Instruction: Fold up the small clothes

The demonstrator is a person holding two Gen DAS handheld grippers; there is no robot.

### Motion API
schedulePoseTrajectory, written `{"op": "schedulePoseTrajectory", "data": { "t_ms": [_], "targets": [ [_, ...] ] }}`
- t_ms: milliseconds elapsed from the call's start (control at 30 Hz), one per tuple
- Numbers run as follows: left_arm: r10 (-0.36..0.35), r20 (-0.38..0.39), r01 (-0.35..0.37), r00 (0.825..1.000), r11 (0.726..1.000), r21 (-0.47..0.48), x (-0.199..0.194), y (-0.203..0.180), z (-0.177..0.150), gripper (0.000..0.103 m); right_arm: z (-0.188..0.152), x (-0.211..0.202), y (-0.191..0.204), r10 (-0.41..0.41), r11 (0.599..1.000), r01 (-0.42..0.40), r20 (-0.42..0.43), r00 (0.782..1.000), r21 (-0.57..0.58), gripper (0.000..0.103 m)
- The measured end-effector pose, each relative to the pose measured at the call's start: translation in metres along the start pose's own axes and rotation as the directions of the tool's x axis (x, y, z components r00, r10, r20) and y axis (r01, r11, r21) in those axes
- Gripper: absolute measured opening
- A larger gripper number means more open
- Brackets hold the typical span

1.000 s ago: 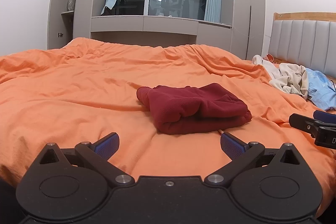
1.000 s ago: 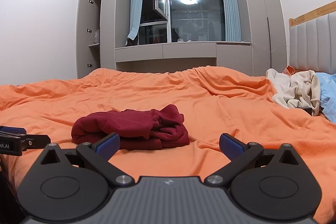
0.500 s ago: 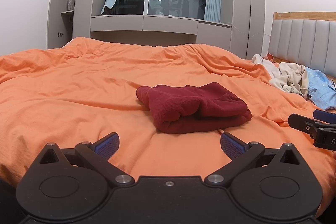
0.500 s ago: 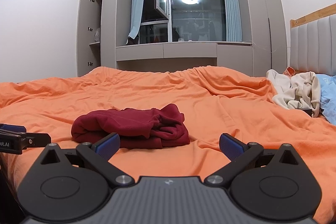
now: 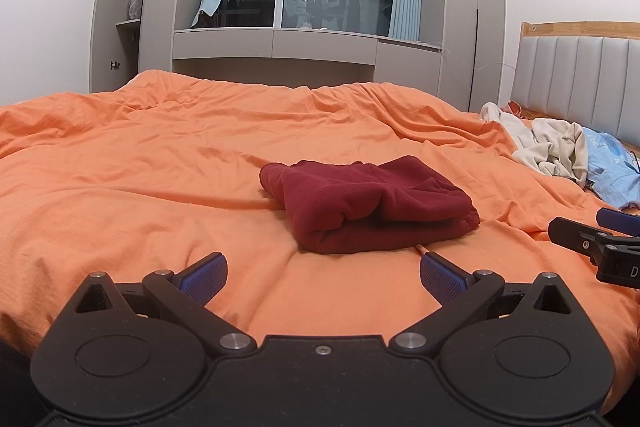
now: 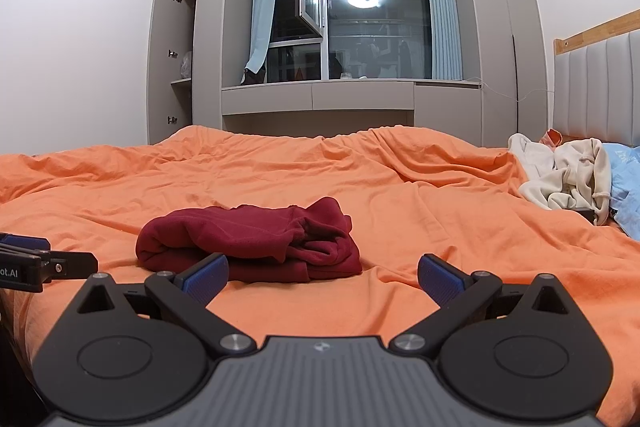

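— Bedroom walls are white, with grey cupboards (image 6: 208, 59) round a dark window (image 6: 376, 23). What fills the floor?

— A bed (image 5: 160, 163) under a rumpled orange cover, taking up nearly all of both views. A padded grey headboard (image 5: 580, 75) with a wooden top rail stands at the right.

— And the clothes?

— A dark red garment (image 5: 368, 203) lies folded into a thick bundle near the middle of the bed. In the right wrist view (image 6: 256, 243) it sits ahead and left of centre. Off by the headboard is a loose heap: a cream piece (image 5: 552, 147) and, beside it, a light blue one (image 5: 612, 163).

— The claws?

— Left claw (image 5: 323, 273) has its blue pads spread wide with nothing between them, low over the cover, just short of the red bundle. Right claw (image 6: 322, 273) is likewise wide apart and empty; its left pad overlaps the bundle's near edge in the view, though I cannot tell if it touches. Each claw shows at the edge of the other's view, either side of the bundle.
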State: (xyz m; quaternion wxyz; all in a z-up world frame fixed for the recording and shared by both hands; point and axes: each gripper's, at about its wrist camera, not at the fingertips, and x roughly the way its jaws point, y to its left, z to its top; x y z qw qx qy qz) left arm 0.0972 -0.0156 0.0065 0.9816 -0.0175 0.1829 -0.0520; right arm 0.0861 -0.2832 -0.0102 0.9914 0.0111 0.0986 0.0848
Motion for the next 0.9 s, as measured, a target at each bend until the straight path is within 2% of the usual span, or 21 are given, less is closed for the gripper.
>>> {"op": "schedulePoseTrajectory", "data": {
  "t_ms": [300,400,567,900],
  "targets": [
    [0.002,-0.006,-0.002,1.000,1.000,-0.003,0.0013,0.0000,0.0008,0.102,-0.0002,-0.0003,-0.0004,0.001,1.000,-0.001,-0.001,1.000,-0.003,0.103],
    [0.011,-0.010,-0.011,1.000,1.000,-0.027,0.0025,0.0017,-0.0001,0.102,0.0000,0.0001,0.0006,0.000,1.000,0.000,-0.001,1.000,-0.003,0.103],
    [0.039,-0.014,-0.040,0.999,0.999,-0.016,0.0038,0.0009,-0.0015,0.102,-0.0003,-0.0002,-0.0025,0.002,1.000,-0.002,-0.003,1.000,-0.009,0.103],
    [0.033,-0.023,-0.034,0.999,0.999,-0.022,0.0039,0.0036,-0.0002,0.102,-0.0004,0.0023,-0.0086,0.004,1.000,-0.005,-0.017,1.000,-0.010,0.103]
  ]
}}
